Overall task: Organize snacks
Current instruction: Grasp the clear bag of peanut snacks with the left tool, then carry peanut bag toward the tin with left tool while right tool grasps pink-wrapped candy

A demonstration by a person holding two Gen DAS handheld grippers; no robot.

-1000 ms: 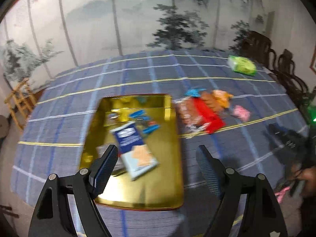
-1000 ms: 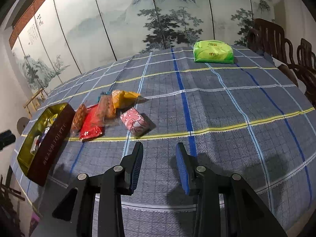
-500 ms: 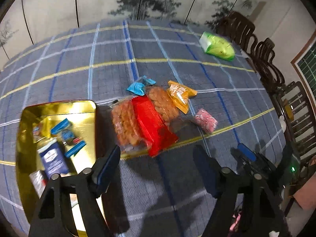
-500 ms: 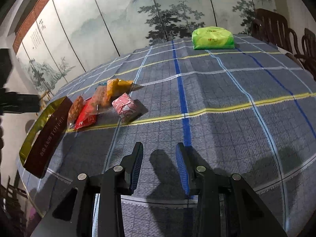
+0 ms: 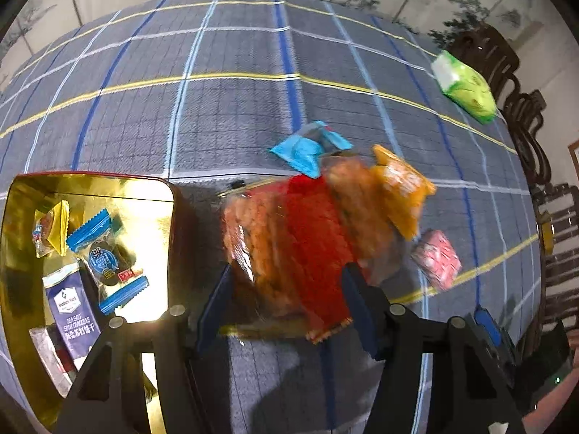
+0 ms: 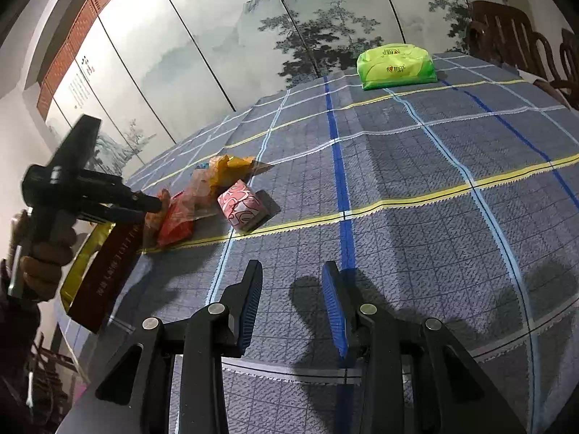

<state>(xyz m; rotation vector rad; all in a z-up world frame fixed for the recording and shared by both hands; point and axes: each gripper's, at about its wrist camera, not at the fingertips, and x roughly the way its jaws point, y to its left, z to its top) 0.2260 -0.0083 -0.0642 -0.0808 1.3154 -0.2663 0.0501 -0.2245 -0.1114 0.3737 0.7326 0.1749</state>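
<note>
Nearest the left camera, left gripper (image 5: pixel 286 298) spread wide, straddling the red snack packet (image 5: pixel 318 253) lying just beside the gold tin (image 5: pixel 159 188). Judgement: lower further, centre on one packet only, then close. Right gripper (image 6: pixel 292 305) empty, slightly parted over cloth. Farther off: pink packet (image 6: pixel 241 209), green pack (image 6: pixel 396 66).

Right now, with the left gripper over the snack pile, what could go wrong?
1. The left gripper is open, straddling the overlapping red packet and clear sausage pack; closing could grab both or crush them.
2. The pile sits close to the gold tin; a sideways drag might snag its rim.
3. The orange packet leans on the pile and may shift if the pile is lifted.
</note>
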